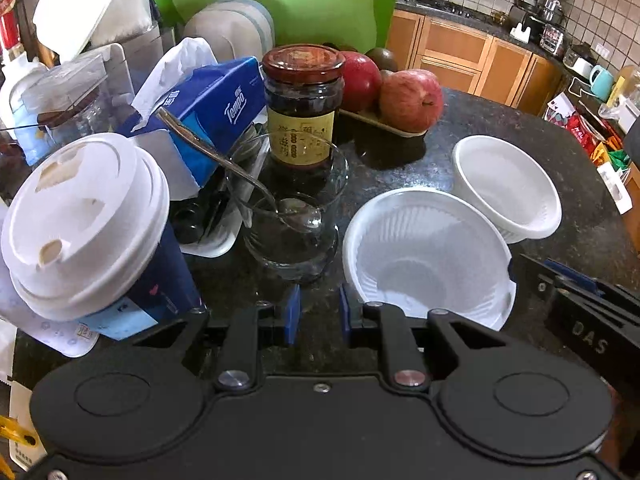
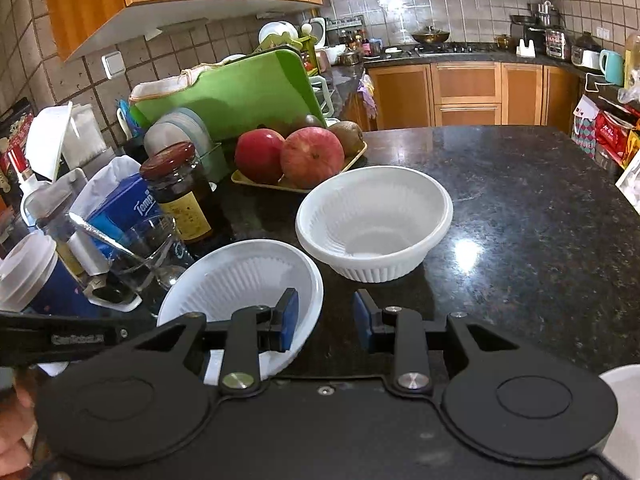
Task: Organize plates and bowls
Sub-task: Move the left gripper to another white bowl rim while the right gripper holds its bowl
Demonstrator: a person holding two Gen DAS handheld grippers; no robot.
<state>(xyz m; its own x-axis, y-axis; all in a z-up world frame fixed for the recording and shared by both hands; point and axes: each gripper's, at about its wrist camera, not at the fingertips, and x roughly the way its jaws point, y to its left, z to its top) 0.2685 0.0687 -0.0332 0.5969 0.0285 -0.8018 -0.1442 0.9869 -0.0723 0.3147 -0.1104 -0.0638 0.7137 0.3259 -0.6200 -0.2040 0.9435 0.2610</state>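
Dark speckled stone table (image 2: 520,208) carries everything. At 11 o'clock in the right wrist view a green plastic cutting board (image 2: 236,88) leans upright, w/ a yellow tray of red apples (image 2: 312,156) just in front.

Task items: two white ribbed plastic bowls. The far white ribbed bowl (image 2: 374,222) sits upright at 12 o'clock, apart from the clutter. The near white ribbed bowl (image 2: 240,280) sits tilted at 10 o'clock, just beside a clear glass cup holding a metal spoon (image 1: 294,216).

Both prob. light, thin, a bit flexible and slick; should nest. Best hold: pinch the rim wall, one pad inside, one outside.

Left gripper (image 1: 319,312): narrow gap, nothing between pads. Right gripper (image 2: 326,320): moderately apart, empty; its left pad overlaps the near bowl's rim in view, contact unclear.
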